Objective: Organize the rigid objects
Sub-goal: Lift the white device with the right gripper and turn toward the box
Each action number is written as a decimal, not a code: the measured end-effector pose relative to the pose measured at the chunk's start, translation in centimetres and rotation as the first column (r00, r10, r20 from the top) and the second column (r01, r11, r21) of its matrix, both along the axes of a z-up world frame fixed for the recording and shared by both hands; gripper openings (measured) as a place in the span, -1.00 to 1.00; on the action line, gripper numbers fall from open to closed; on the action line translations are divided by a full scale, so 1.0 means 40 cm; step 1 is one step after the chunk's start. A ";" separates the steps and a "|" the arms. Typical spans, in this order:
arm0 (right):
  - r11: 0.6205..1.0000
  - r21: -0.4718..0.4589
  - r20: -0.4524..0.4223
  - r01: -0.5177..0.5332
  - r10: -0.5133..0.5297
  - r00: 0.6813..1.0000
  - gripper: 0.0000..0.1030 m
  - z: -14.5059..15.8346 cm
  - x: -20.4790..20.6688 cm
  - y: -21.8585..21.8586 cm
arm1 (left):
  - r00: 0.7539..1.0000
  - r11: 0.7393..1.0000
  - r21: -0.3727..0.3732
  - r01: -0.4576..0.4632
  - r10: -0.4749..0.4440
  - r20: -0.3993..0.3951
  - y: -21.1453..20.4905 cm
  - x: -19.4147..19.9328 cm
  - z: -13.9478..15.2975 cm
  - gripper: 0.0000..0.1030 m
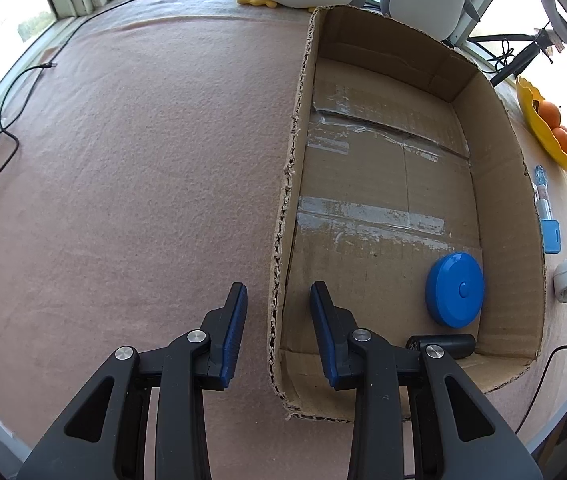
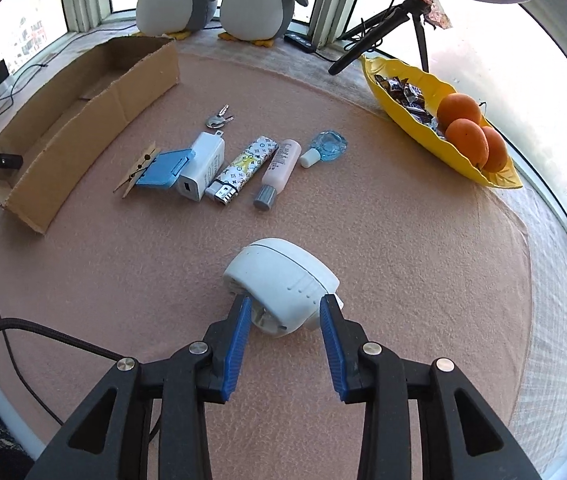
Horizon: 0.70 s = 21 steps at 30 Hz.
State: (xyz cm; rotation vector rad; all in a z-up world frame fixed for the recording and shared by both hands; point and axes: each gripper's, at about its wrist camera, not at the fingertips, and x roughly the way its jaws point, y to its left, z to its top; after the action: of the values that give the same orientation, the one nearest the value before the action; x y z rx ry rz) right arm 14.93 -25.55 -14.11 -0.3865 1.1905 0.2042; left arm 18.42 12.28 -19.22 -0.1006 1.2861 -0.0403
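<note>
My right gripper (image 2: 285, 306) points down at a white rounded device (image 2: 283, 280) lying on the pink cloth. Its blue pads stand on either side of the device's near end, jaws apart, and no firm grip shows. Farther off lie a clothespin (image 2: 137, 170), a blue case (image 2: 165, 168), a white charger (image 2: 201, 166), a patterned lighter (image 2: 243, 168), a pink bottle (image 2: 279, 168), a small blue bottle (image 2: 325, 146) and keys (image 2: 219, 119). My left gripper (image 1: 277, 292) hangs open astride the left wall of the cardboard box (image 1: 515, 208). Inside lie a blue disc (image 1: 455, 294) and a black cylinder (image 1: 443, 346).
A yellow dish (image 2: 403, 76) with oranges and sweets stands at the right by the window. Two plush penguins (image 2: 259, 0) sit at the back. A tripod (image 2: 379, 28) leans behind the dish. Cables (image 2: 23, 332) run along the left edge.
</note>
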 end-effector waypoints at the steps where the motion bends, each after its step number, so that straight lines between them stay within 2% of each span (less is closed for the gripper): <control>1: 1.000 -0.021 -0.002 -0.016 0.016 1.000 -0.37 -0.003 0.004 0.005 | 1.000 1.000 -0.001 -0.001 0.001 0.001 0.002 -0.001 -0.001 -0.38; 7: 0.996 -0.072 -0.016 -0.058 0.057 0.998 -0.36 -0.022 0.044 0.008 | 1.000 1.000 -0.008 -0.005 0.005 0.000 0.012 -0.004 0.000 -0.38; 13: 0.998 -0.040 -0.063 -0.057 0.054 0.997 -0.35 -0.035 0.098 -0.017 | 1.000 1.000 -0.010 -0.006 0.006 -0.002 0.016 -0.003 0.001 -0.38; 21: 0.987 0.151 -0.198 0.050 -0.020 0.980 -0.46 -0.055 0.181 -0.087 | 1.000 1.000 -0.009 -0.010 0.010 -0.004 0.020 0.000 0.001 -0.36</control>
State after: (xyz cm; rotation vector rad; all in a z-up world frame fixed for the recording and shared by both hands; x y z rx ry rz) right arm 22.19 -29.02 -16.32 -0.2113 1.3639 0.3078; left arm 18.43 13.07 -19.19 -0.1152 1.2897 -0.0369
